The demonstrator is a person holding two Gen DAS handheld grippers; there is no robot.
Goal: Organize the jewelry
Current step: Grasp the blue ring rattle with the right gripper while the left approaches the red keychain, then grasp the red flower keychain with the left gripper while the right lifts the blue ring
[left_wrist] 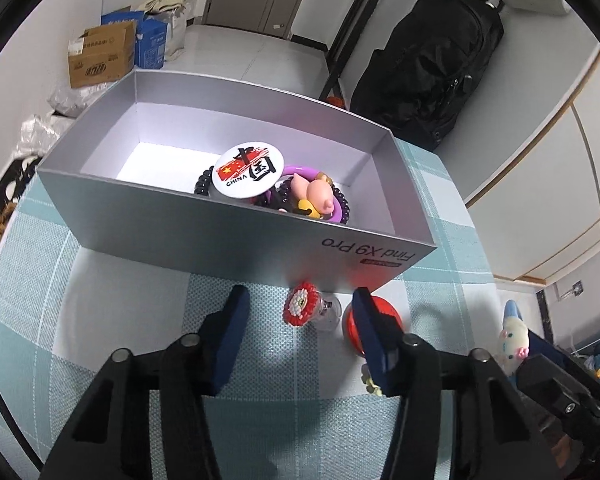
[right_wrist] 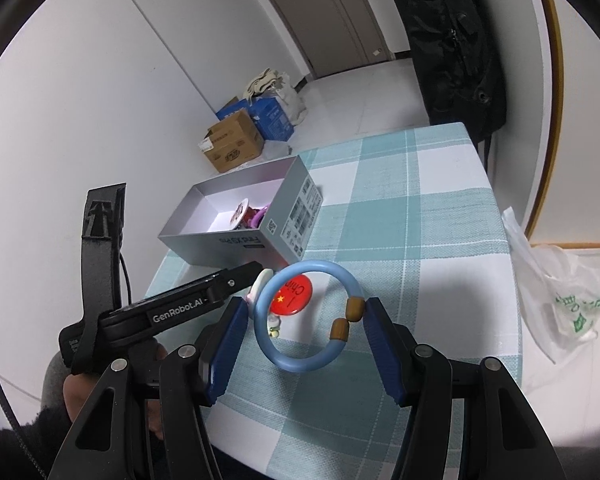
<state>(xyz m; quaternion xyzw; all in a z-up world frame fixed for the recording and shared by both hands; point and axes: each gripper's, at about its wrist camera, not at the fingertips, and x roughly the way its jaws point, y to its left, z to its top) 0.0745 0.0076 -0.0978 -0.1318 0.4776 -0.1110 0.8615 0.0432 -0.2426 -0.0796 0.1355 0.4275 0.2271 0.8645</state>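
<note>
A grey phone box (left_wrist: 204,236) stands open on the checked cloth and holds a white China badge (left_wrist: 247,171), a purple ring (left_wrist: 300,170), dark bead bracelets and a pink pig charm (left_wrist: 318,197). My left gripper (left_wrist: 296,312) is open just in front of the box, with a red-and-white beaded charm (left_wrist: 300,309) between its fingers on the cloth and a red badge (left_wrist: 384,312) behind its right finger. My right gripper (right_wrist: 306,314) is shut on a light blue bangle (right_wrist: 300,360) with two brown beads, held above the red badge (right_wrist: 294,294). The box also shows in the right wrist view (right_wrist: 292,216).
A white plush toy (left_wrist: 512,344) lies at the right of the cloth. A black backpack (left_wrist: 428,60) hangs beyond the table. Cardboard boxes (left_wrist: 100,56) sit on the floor. A plastic bag (right_wrist: 560,300) lies at the table's right edge.
</note>
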